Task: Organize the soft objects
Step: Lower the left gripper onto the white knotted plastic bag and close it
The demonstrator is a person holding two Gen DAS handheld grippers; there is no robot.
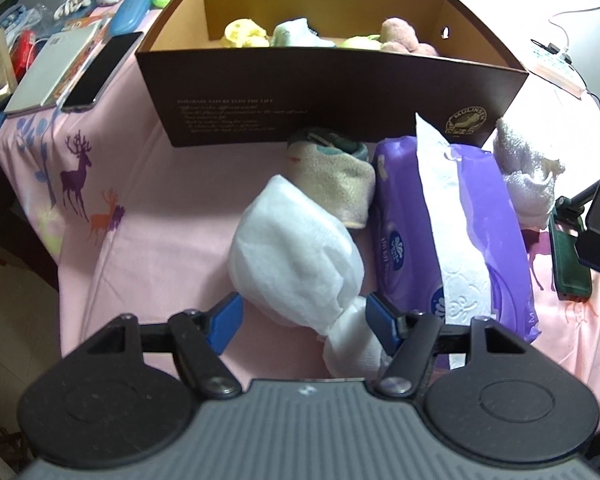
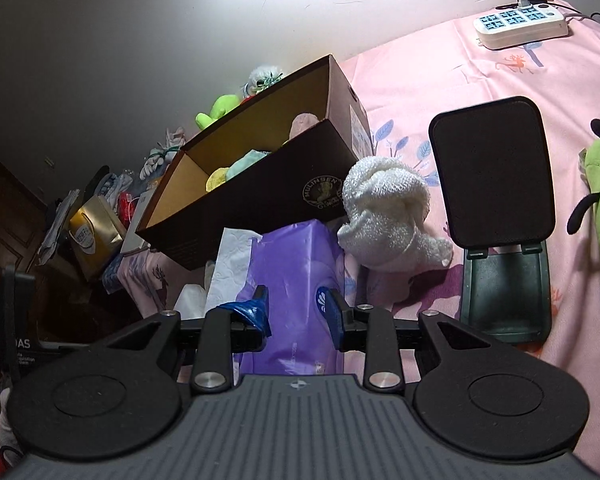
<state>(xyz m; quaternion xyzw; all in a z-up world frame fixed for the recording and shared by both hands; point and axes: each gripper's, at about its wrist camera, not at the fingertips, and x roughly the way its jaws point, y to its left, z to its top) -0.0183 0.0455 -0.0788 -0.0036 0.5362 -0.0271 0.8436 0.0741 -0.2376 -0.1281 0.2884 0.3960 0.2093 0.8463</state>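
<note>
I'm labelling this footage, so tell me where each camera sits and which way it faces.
Left wrist: on the left gripper, looking steeply down at a white bundle before the box; its open fingers show.
Right wrist: on the right gripper, looking across the tissue pack to a towel; its fingers show.
Shared: box, tissue pack, towel.

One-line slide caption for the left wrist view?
Left gripper open around a white cloth bundle, facing the brown box of soft toys.

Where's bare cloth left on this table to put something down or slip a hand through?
Free: the pink cloth between the deer print and the white bundle; also between the box and the power strip. Crowded: before the box, where beige roll, tissue pack and white towel sit packed together.
</note>
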